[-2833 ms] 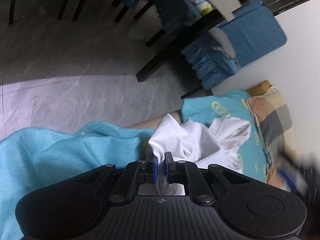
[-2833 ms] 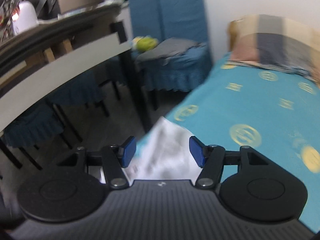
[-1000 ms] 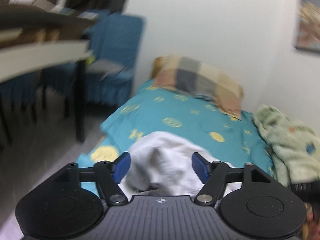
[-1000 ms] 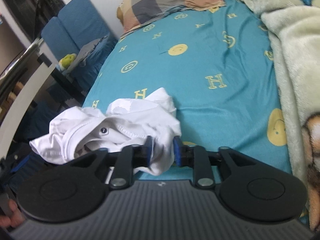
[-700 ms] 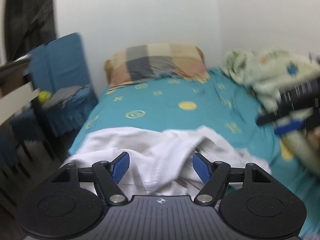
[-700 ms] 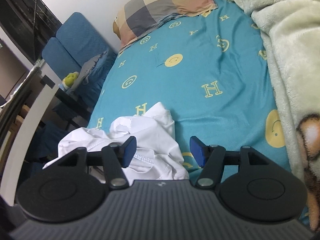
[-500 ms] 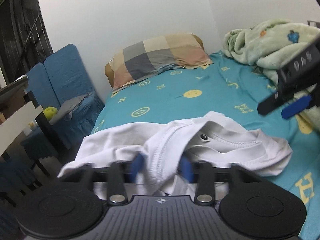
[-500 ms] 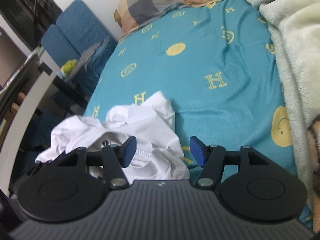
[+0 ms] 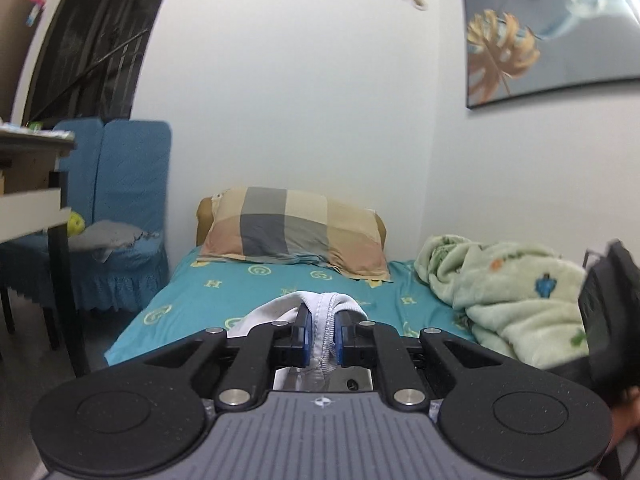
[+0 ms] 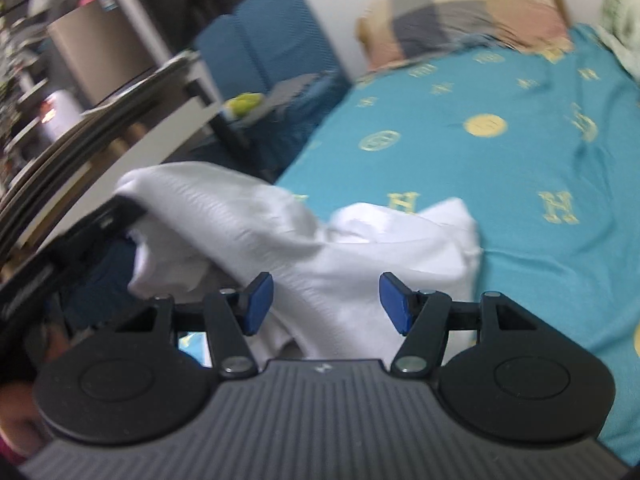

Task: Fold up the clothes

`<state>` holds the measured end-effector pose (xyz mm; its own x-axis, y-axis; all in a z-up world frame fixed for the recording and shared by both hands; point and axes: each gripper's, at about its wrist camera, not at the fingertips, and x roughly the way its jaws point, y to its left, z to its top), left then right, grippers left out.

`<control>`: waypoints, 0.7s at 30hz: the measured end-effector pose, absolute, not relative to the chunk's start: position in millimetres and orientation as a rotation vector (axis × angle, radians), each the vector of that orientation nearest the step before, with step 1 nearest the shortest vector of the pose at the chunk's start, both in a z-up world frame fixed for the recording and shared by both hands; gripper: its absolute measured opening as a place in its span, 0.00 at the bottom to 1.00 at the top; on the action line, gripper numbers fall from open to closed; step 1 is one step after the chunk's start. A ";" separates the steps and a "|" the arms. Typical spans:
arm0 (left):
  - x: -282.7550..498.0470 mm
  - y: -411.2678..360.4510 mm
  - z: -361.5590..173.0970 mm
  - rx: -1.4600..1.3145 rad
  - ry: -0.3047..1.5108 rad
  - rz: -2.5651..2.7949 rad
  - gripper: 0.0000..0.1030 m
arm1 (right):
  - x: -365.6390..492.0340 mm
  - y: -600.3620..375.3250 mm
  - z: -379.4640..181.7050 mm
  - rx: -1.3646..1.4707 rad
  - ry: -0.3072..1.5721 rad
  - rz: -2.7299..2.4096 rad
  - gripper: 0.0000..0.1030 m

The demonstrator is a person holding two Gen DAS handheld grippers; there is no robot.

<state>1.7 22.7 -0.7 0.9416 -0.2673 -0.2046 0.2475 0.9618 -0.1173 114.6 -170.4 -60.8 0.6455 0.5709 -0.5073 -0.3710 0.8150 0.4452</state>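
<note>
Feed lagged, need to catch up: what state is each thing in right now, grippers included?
Left gripper: has just been closing, now shut on a bunched fold of the shirt.
Right gripper: open, fingers apart above the shirt, not gripping it.
Shirt: white, crumpled, unfolded, one end lifted off the bed.
Blanket: heaped, unfolded, by the wall.
Pillow: flat at the head of the bed.

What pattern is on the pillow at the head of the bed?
Large checks in beige, grey and dusty pink; the pillow shows best in the left wrist view.
</note>
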 end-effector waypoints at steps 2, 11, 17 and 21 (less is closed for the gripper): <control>1.0 28.0 1.6 -0.118 0.224 -0.260 0.11 | 107.3 -162.6 -53.0 0.278 0.634 0.587 0.61; -7.8 36.1 8.0 -0.154 0.186 -0.224 0.11 | 109.6 -154.1 -70.0 0.213 0.627 0.303 0.60; -7.9 35.6 7.7 -0.139 0.175 -0.183 0.12 | 110.9 -180.7 -70.7 0.266 0.613 0.167 0.60; -10.9 31.8 7.7 -0.101 0.162 -0.160 0.12 | 116.0 -171.9 -83.6 0.123 0.765 0.122 0.59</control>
<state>-10.9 31.8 7.7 0.9743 -0.1661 -0.1522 0.1497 0.9822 -0.1131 116.0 -171.9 -83.6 0.7147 0.1542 -0.6822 -0.0647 0.9858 0.1551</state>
